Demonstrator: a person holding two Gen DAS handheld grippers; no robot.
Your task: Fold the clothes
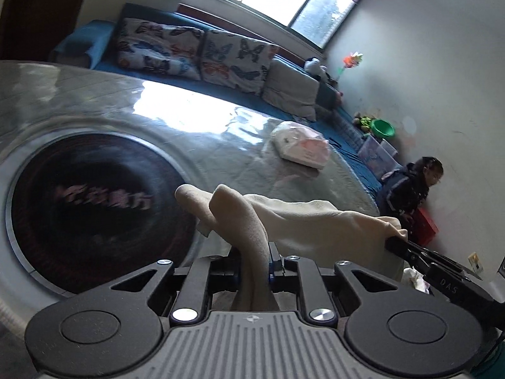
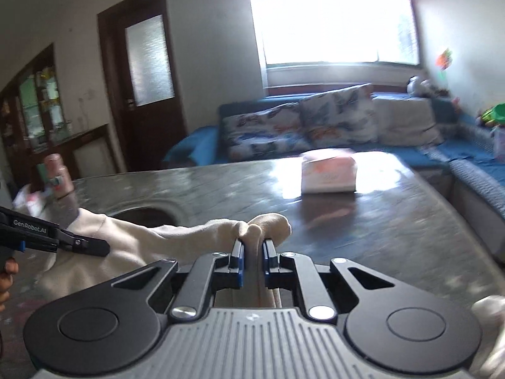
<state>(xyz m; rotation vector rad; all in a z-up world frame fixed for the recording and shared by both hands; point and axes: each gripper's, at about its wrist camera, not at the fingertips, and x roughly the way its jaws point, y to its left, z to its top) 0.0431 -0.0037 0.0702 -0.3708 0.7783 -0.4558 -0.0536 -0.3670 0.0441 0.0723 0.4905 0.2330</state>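
A: Both tools are clamped on the cream garment [image 1: 303, 221]. The left gripper [image 1: 254, 265] has a thick fold pinched between narrow jaws at the bottom centre of its frame; the right gripper [image 2: 252, 252] bites another bunch of it.

B: Why two grips?

A: Likely to stretch an edge taut above the grey table [image 2: 394, 221] before folding it over.

B: Anything one camera misses?

A: The left view shows the dark round inset [image 1: 94, 221] at left and a person at lower right. The right view, blurred, shows a door [image 2: 142, 94] at upper left and what may be a tissue pack [image 2: 328, 173].
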